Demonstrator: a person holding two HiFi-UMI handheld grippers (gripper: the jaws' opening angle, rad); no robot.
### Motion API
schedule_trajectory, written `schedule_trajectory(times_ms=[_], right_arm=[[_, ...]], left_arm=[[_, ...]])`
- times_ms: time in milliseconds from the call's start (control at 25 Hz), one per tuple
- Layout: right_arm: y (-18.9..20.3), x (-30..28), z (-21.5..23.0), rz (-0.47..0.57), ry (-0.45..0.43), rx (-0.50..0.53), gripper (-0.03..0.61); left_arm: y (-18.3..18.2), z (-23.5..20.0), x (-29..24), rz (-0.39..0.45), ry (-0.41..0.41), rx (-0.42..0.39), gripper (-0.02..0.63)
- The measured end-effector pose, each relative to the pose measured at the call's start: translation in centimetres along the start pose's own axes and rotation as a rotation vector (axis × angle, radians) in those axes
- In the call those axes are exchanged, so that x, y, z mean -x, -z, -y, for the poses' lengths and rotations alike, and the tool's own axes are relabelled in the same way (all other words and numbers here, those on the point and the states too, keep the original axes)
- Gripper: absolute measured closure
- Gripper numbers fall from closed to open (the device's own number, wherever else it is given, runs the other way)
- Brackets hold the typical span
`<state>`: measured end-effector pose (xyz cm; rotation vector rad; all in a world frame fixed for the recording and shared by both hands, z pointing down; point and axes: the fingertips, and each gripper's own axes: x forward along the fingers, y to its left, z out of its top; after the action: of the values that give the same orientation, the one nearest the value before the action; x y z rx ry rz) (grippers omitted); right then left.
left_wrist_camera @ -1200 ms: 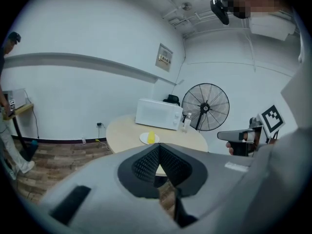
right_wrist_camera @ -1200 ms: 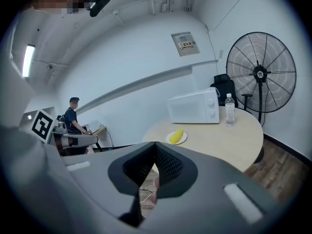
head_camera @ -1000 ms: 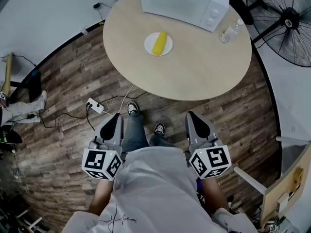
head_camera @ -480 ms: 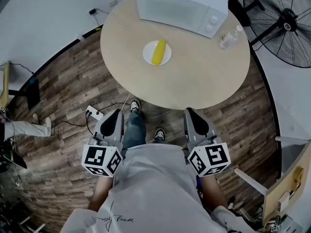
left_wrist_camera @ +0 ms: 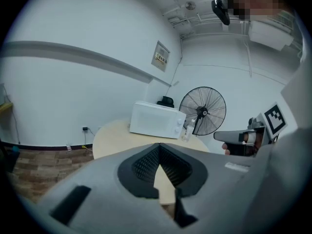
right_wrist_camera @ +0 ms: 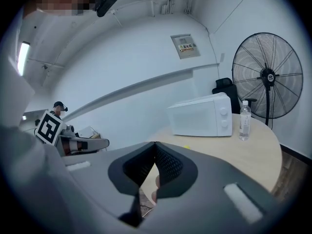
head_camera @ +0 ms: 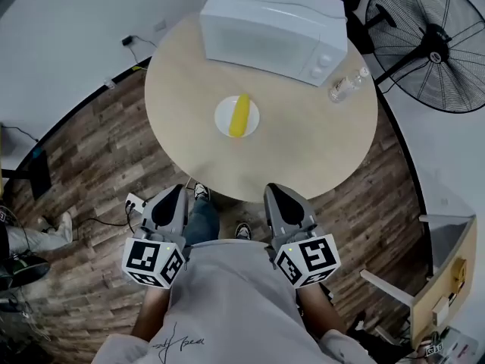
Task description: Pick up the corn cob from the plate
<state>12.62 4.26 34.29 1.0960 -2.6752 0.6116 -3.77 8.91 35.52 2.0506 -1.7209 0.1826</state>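
Holding the left gripper and right gripper by my waist, I see both sets of jaws closed tight on nothing, while the corn cob lies on its white plate mid-counter, at twelve o'clock from them, the microwave beyond.

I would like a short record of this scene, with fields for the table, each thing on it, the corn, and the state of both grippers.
table: round, light wood
plate: white, near the table's middle
corn cob: yellow, lying on the plate
microwave: white, door shut, on the far side of the table
bottle: clear, right of the microwave
left gripper: jaws together, empty, well apart from the plate
right gripper: jaws together, empty, well apart from the plate
task state: corn not yet picked up
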Motion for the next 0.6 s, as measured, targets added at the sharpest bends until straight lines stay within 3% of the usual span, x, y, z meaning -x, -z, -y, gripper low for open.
schedule_trajectory(times_ms=[600], right_arm=[[-3.8,-8.8,-0.9,-0.013,0.105,-0.031,0.566]], left_arm=[[-6.1,-7.1,-5.7,-0.013,0.132,-0.034,0.623]])
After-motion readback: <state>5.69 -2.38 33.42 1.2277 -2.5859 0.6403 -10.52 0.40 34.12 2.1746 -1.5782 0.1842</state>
